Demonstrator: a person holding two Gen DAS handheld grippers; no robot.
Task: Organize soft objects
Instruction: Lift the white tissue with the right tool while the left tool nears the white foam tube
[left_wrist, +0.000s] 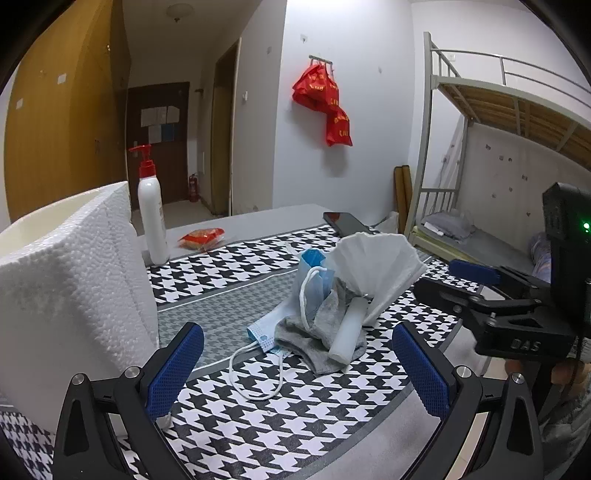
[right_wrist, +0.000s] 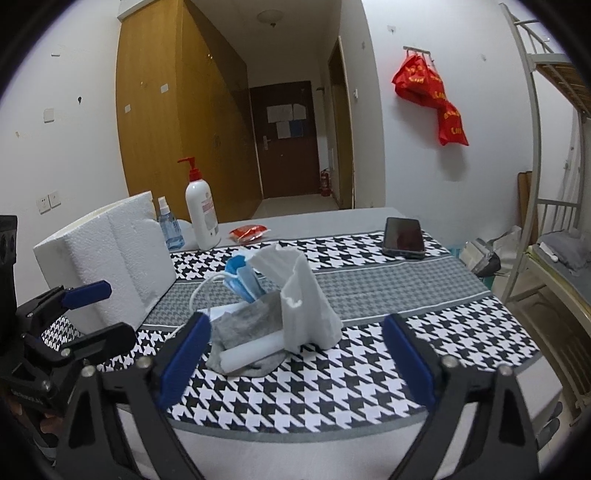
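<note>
Foam box (left_wrist: 74, 280) at desk's left edge, inside not visible. Soft pile — grey cloth (left_wrist: 325, 332), blue mask (left_wrist: 310, 273), white tissue (left_wrist: 373, 266) — mid-desk. Left gripper (left_wrist: 295, 369) and right gripper (right_wrist: 295, 354) wide open, empty.

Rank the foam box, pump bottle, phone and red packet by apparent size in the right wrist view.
1. Foam box, though it sits nearest the camera.
2. Pump bottle.
3. Phone.
4. Red packet.

Mid-worktop (right_wrist: 461, 280) sits the heap: sock (right_wrist: 243, 328) underneath, roll (right_wrist: 251, 352) on it, masks (right_wrist: 242, 280) behind, tissue (right_wrist: 303, 299) standing beside. Foam box (right_wrist: 110, 254) at the left edge, pump bottle (right_wrist: 201, 210) behind it, phone (right_wrist: 403, 232) far-right corner.
</note>
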